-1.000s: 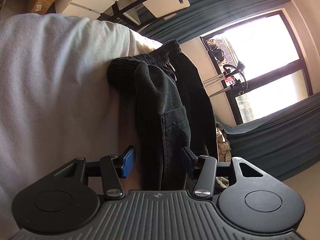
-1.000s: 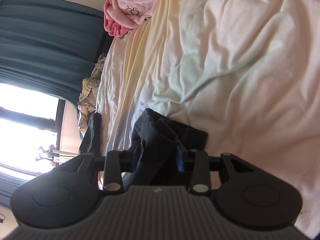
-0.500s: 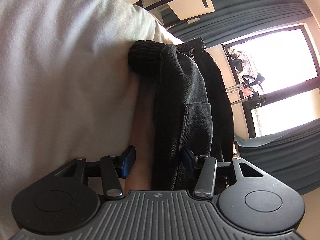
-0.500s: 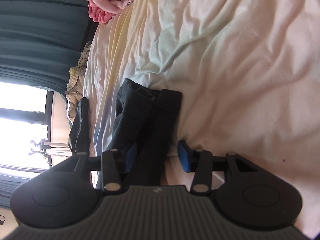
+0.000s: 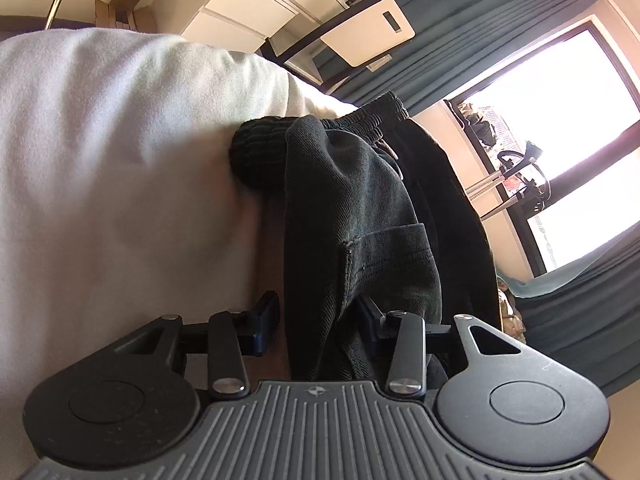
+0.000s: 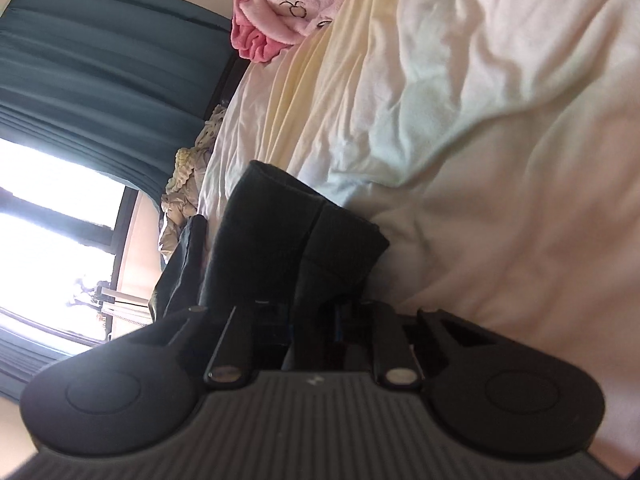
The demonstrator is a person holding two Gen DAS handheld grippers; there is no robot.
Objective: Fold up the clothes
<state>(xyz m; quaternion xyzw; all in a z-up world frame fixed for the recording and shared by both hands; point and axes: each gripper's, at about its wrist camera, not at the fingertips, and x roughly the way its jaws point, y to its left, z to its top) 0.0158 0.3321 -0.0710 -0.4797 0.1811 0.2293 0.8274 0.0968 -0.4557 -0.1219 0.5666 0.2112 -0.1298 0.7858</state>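
Two grippers are at the black pants [image 5: 360, 216], which lie bunched along the edge of the bed [image 5: 120, 160]. The left gripper [image 5: 316, 316] is held wide open with cloth between its fingers, not pinched. The right gripper [image 6: 312, 316] is nearly closed around the pants' other end; a firm pinch cannot be told. If only one end is lifted, the pants could be dragged off the bed's edge.
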